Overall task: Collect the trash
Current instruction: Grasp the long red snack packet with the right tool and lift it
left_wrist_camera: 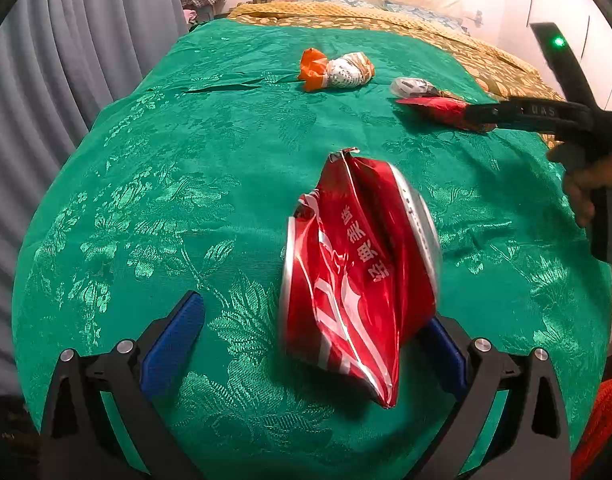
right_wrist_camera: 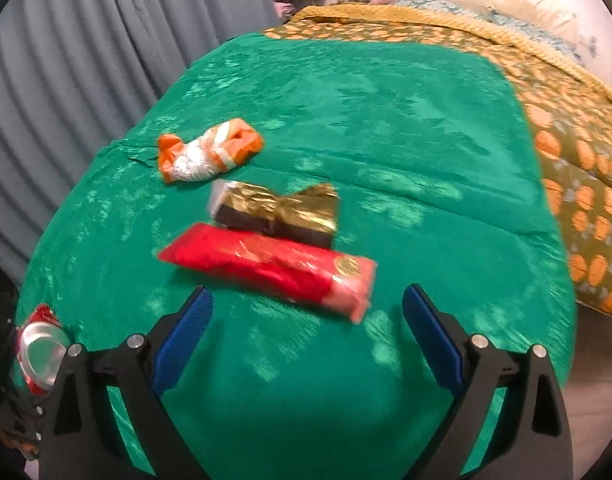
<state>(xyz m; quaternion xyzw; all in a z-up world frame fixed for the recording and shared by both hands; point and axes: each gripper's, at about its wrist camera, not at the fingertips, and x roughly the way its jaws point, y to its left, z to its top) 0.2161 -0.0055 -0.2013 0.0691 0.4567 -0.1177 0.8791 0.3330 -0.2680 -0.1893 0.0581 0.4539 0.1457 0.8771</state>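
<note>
Low in the left wrist view, the left gripper (left_wrist_camera: 314, 344) has its fingers spread wide around a crushed red soda can (left_wrist_camera: 358, 276). The can leans against the right-hand finger (left_wrist_camera: 446, 356), apart from the other, so it looks bracketed rather than pinched, probably lined up for a squeeze.

In the right wrist view the right gripper (right_wrist_camera: 308, 332) is also spread wide and holds nothing. Its fingers point at a red snack wrapper (right_wrist_camera: 273, 270) lying just beyond their tips at centre frame, likely its next pick. A gold foil wrapper (right_wrist_camera: 277, 212) touches the red one's far edge, and an orange-and-white wrapper (right_wrist_camera: 205, 152) lies farther off, upper left of centre.

All the trash rests on a green floral-patterned cloth (right_wrist_camera: 386, 128) covering the surface. Beyond it lie a bed (right_wrist_camera: 566, 128) with an orange-spotted cover and grey curtains (right_wrist_camera: 85, 60) along the left.
</note>
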